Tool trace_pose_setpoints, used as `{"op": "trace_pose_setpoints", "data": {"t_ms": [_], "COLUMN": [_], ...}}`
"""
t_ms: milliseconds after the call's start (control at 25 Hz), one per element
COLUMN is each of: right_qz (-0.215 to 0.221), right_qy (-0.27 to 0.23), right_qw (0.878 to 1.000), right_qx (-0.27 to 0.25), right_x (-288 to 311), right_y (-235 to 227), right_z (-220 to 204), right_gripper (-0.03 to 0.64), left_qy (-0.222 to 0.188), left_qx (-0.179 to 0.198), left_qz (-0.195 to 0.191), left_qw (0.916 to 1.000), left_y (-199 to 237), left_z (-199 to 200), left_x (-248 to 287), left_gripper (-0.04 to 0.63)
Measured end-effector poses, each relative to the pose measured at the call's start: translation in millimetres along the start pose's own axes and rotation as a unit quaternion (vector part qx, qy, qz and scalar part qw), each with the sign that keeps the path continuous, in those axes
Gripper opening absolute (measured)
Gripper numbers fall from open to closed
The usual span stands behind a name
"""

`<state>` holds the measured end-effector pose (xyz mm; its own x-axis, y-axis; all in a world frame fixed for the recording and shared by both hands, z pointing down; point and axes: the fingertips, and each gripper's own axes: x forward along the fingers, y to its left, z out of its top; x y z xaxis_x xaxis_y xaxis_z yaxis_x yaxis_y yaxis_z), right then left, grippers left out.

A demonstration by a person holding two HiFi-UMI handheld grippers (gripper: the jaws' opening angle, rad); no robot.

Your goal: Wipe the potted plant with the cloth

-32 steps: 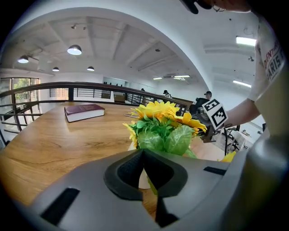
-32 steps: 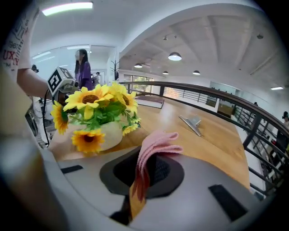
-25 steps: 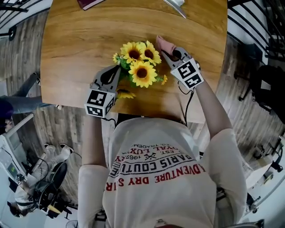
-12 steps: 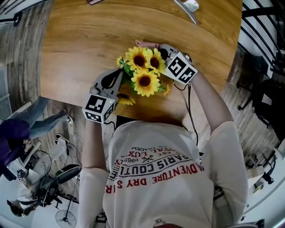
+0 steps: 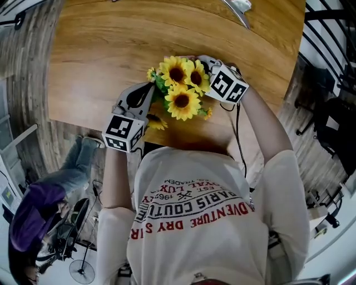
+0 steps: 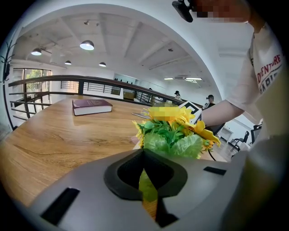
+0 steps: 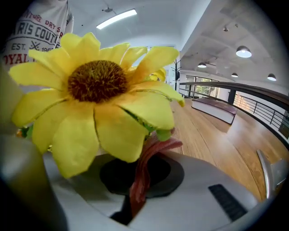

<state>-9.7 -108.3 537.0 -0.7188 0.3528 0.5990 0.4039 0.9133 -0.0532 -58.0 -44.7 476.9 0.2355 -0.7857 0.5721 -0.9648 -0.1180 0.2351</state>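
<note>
A potted plant of yellow sunflowers [image 5: 181, 89] stands near the front edge of the wooden table [image 5: 100, 50]; its pot is hidden under the blooms. My left gripper [image 5: 150, 92] is shut on a green leaf [image 6: 147, 189] low on the plant's left side. My right gripper [image 5: 203, 61] sits behind the blooms at the right, shut on a pink cloth [image 7: 143, 173]. In the right gripper view one big sunflower head [image 7: 97, 99] presses close over the cloth. In the head view the flowers cover almost all of the cloth.
A dark red book [image 6: 91, 106] lies far back on the table. A metal object [image 5: 236, 14] lies at the far right edge. The table's front edge runs just below the plant, against the person's body. A railing [image 7: 253, 97] borders the room beyond.
My right gripper carried the cloth leftward, from beside the blooms to behind them, and rolled. The left gripper kept its place. A person on the floor at left has shifted.
</note>
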Motion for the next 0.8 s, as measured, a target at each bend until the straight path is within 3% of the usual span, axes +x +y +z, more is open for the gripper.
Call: {"op": "trace_pose_setpoints", "data": {"t_ms": [400,800], "right_qz": [0.028,0.009], "right_qy": [0.032,0.026], "right_qw": [0.999,1.0], "right_qx": [-0.021,0.008], "right_x": [-14.0,-20.9], "right_y": [15.4,35.0], "right_z": [-19.0,-29.5], "right_gripper": [0.034,0.034], "left_qy": [0.008,0.001], "left_qx": [0.003,0.0], "left_qz": [0.008,0.029], "left_qw": [0.9999,0.9996], "left_y": [-0.2,3.8], "left_z": [2.1,2.1], "left_x": [4.3,9.0], "left_gripper": [0.017,0.017]}}
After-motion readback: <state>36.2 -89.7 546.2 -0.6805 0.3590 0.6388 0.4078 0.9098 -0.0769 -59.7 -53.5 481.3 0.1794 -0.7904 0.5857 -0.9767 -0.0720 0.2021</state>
